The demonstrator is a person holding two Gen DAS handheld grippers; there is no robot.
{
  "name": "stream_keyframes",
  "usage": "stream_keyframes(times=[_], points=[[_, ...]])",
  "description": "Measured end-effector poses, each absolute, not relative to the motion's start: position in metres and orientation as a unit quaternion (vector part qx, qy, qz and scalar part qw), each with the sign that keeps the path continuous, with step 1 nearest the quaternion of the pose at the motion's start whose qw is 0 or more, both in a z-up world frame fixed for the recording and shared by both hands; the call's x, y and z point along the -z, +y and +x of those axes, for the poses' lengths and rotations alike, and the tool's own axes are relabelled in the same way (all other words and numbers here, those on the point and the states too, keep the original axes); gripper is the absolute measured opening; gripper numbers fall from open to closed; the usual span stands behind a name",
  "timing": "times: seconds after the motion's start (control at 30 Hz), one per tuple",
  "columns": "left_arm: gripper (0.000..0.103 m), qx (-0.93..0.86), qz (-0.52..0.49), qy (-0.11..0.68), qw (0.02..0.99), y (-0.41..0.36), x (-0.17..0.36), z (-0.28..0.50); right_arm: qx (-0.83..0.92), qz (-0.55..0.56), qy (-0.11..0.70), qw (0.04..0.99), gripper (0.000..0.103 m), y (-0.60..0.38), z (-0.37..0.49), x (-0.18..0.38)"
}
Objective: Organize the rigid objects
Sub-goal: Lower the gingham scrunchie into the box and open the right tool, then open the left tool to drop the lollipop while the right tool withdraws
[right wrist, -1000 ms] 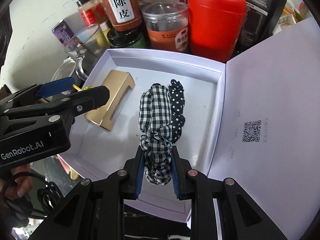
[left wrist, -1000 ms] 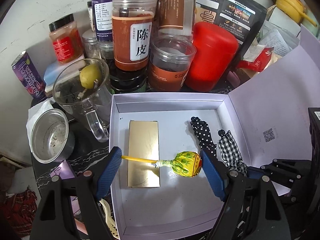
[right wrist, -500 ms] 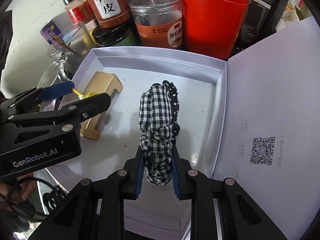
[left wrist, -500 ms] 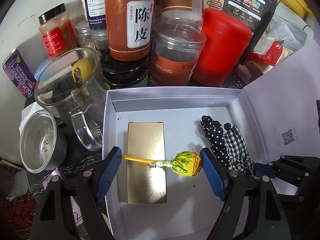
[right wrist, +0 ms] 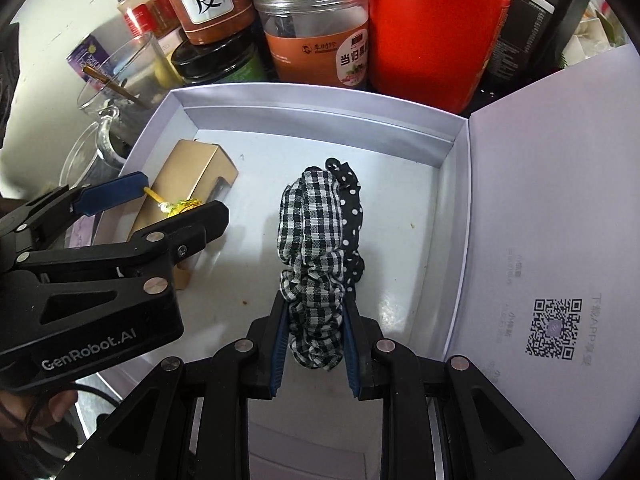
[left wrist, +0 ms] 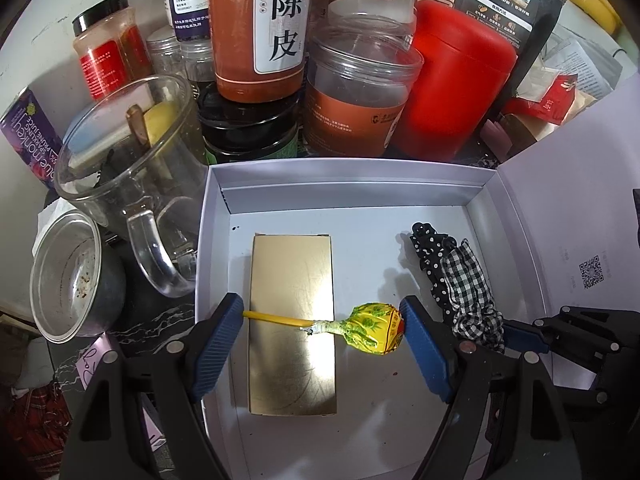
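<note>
While the left gripper hangs over the white box, its jaws are clamped lengthwise on a yellow lollipop, stick end against one pad and wrapped head against the other. That sweet sits just above the gold box lying inside the white box. From the right wrist, the right gripper has its jaws pressed on a checked scrunchie, which hangs over the white box's floor with a dotted scrunchie touching it. Jars crowd behind the white box's far wall.
</note>
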State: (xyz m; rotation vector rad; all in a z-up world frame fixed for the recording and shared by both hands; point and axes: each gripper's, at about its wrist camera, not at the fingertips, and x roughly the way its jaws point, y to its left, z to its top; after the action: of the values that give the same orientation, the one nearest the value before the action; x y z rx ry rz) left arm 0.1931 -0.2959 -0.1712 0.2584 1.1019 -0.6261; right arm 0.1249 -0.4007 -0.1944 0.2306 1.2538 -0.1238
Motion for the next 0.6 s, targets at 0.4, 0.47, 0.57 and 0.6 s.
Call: stream_keyframes(times=[0.4, 0.47, 0.57, 0.6], points=[[0.080, 0.269, 0.139, 0.514, 0.802, -0.298, 0.163, 0.196, 0.070, 0.098, 0.585, 0.802, 0.031, -0.397, 0.130, 0.188], [0.080, 0.264, 0.141, 0.517, 0.802, -0.297, 0.161, 0.197, 0.071, 0.095, 0.585, 0.802, 0.036, -0.395, 0.131, 0.186], [0.080, 0.264, 0.134, 0.530, 0.794, -0.295, 0.159, 0.200, 0.075, 0.093, 0.583, 0.804, 0.043, -0.393, 0.131, 0.180], [0.080, 0.263, 0.133, 0.531, 0.795, -0.293, 0.158, 0.200, 0.078, 0.092, 0.582, 0.804, 0.043, -0.392, 0.131, 0.178]])
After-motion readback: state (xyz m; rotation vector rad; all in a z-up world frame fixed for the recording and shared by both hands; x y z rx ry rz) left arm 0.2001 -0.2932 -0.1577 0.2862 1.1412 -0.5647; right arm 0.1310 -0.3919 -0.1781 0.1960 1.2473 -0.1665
